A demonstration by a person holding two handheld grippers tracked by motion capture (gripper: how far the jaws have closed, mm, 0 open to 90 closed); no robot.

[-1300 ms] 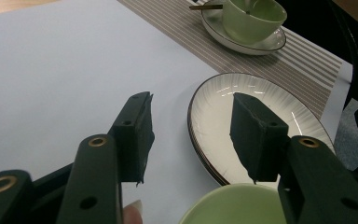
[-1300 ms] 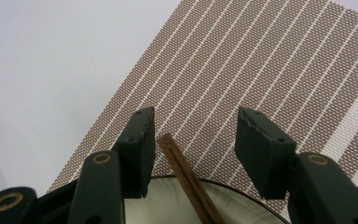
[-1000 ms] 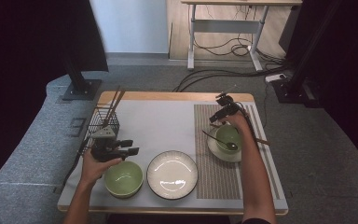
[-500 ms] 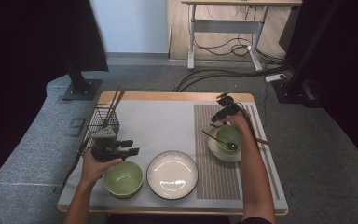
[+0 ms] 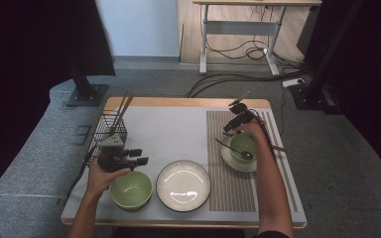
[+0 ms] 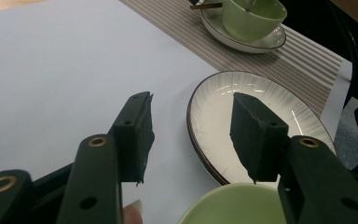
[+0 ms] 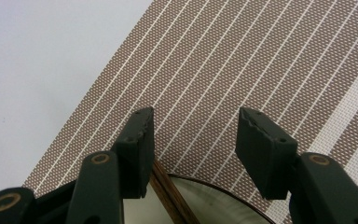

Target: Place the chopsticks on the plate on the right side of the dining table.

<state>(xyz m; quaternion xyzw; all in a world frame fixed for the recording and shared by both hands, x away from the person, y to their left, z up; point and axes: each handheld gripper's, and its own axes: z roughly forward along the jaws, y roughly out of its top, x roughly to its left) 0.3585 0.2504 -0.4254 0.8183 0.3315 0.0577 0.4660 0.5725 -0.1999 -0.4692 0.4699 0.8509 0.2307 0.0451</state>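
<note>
My left gripper is open and empty, held just above the far rim of a green bowl at the front left. Beside that bowl lies a white ribbed plate. My right gripper is open and empty over the striped brown placemat, just beyond a white saucer that carries a green cup with a spoon in it. A brown chopstick lies across the saucer under the right gripper.
A black wire basket with chopsticks standing in it sits at the left edge of the table. A pale mat covers the table's middle. Another chopstick end sticks out right of the saucer.
</note>
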